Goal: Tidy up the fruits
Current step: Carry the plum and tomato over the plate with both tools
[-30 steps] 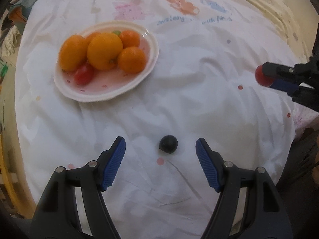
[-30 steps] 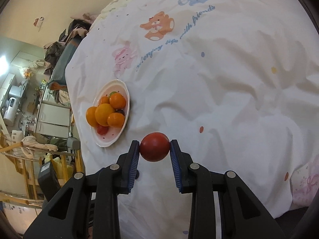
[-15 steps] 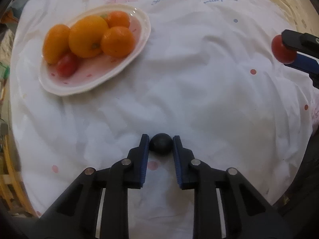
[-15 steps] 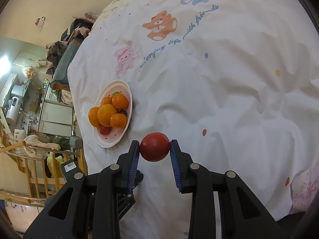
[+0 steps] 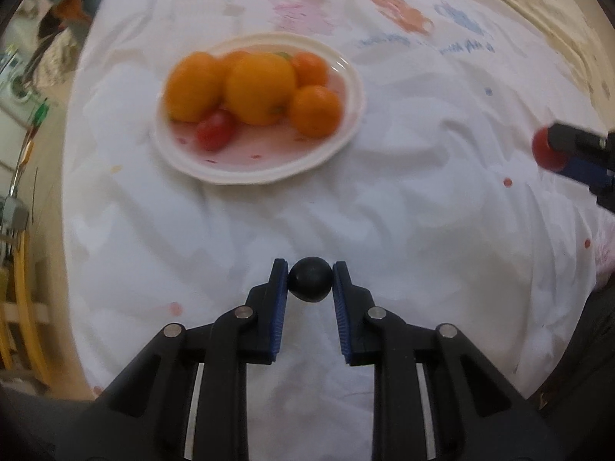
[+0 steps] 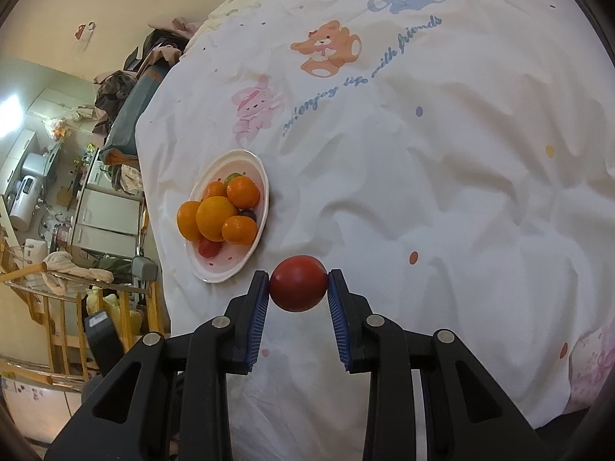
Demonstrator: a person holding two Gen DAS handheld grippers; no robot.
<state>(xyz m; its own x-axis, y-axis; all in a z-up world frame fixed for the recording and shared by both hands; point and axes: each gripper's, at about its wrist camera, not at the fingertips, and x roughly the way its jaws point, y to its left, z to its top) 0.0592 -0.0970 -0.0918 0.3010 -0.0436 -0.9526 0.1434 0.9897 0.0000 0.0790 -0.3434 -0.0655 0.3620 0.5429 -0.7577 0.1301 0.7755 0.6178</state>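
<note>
My left gripper [image 5: 310, 279] is shut on a small dark round fruit [image 5: 310, 279], held above the white bedsheet. Ahead of it sits a white oval plate [image 5: 348, 123] with several oranges [image 5: 259, 90] and a small red tomato [image 5: 214, 134]. My right gripper [image 6: 298, 283] is shut on a red tomato [image 6: 298, 283]; the left wrist view shows the same tomato [image 5: 542, 150] at the far right. In the right wrist view the plate [image 6: 258, 247] lies to the upper left of that gripper, with the oranges [image 6: 215, 218] piled in it.
The white sheet [image 6: 423, 192] with cartoon bears and blue lettering covers the bed. Its left edge drops off beside the plate toward wooden rails [image 6: 61, 307] and cluttered furniture [image 6: 96, 211]. Piled clothes [image 6: 130, 73] lie at the far end.
The left gripper closed on the dark fruit, which lay on the sheet, and then lifted it slightly; the plate now sits nearer the view's centre. The right gripper kept still, holding its tomato.
</note>
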